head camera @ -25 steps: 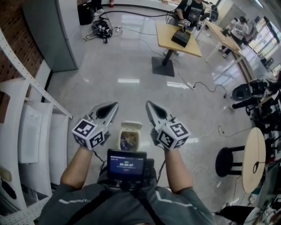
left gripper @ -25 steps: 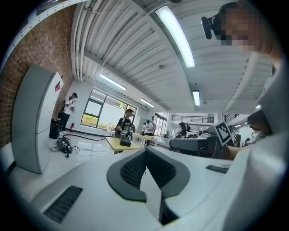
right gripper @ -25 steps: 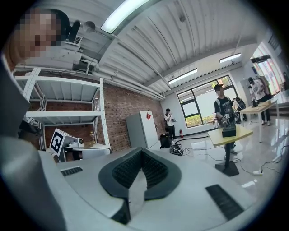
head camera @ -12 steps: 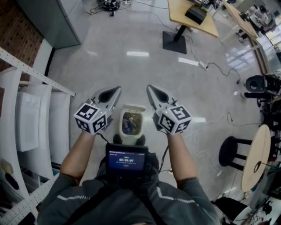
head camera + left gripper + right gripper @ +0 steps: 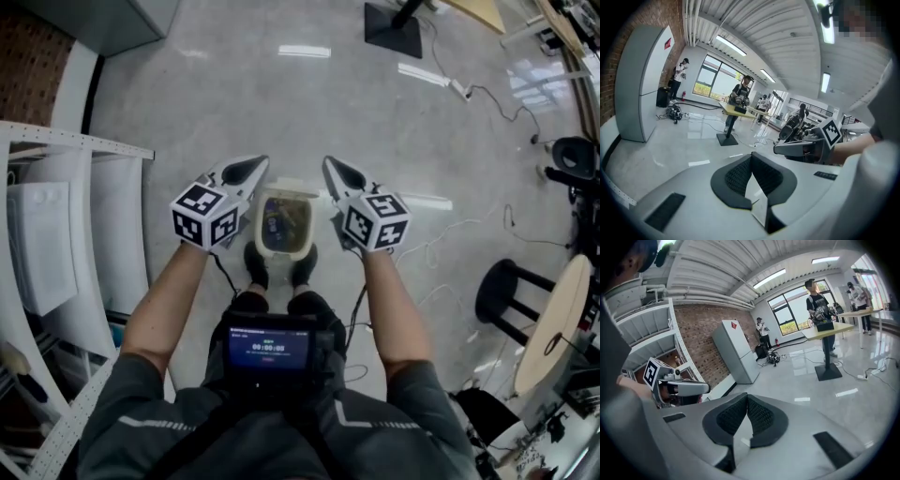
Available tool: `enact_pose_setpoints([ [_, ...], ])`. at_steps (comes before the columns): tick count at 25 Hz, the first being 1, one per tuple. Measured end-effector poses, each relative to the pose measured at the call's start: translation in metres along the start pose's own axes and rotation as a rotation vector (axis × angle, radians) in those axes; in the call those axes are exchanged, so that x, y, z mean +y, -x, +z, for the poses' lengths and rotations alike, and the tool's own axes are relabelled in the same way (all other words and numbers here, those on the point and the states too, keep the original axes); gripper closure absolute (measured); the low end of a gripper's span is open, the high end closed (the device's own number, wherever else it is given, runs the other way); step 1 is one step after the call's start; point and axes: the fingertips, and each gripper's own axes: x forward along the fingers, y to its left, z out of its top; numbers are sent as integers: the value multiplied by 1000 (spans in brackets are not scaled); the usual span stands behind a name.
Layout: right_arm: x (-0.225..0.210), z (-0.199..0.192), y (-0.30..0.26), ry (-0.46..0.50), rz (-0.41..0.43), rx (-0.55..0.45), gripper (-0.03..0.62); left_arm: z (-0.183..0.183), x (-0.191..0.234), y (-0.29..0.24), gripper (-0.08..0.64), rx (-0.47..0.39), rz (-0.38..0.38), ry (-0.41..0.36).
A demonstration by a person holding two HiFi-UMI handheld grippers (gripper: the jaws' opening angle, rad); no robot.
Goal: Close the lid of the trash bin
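You have not started the closing. The trash bin (image 5: 281, 253) stands open on the floor just beyond your shoes (image 5: 255, 274), at 12 o'clock from your body, and you can look straight down onto the rubbish inside. Its lid (image 5: 286, 187) is tipped back at the bin's 12 o'clock edge, showing as a pale strip past the opening. Neither tool touches it, so the whole job is left, as far as I can judge: reach the lid, swing it toward you over the opening, and seat it.

Your left gripper (image 5: 253, 168) sits at the bin's 9 o'clock and your right gripper (image 5: 336, 169) at its 3 o'clock, each just beside the rim and apart from it. Both point away from you toward 12 o'clock, tips angled slightly inward, with the marker cubes nearest your wrists. Your forearms run out roughly parallel on either side of the chest-mounted screen (image 5: 270, 349).

Each gripper view shows its dark ribbed pads meeting at the tips with nothing between them, so both claws are pinched together and empty. From here the tips lie about level with the lid's edge; I'd expect either one could hook behind it
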Motion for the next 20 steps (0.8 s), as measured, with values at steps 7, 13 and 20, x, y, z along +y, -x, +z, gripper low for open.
enact_pose_setpoints([
  [7,-31,-73,-48,-44,-25,146,580,-60,33,-45,558,124,-11,45],
  [13,-50,-124,-71,-96,-51,224,580,-117,53,-69,558,224,-11,85],
  [20,-65,-166,-89,-132,-75,306,580,-165,65,-93,558,329,-18,133],
])
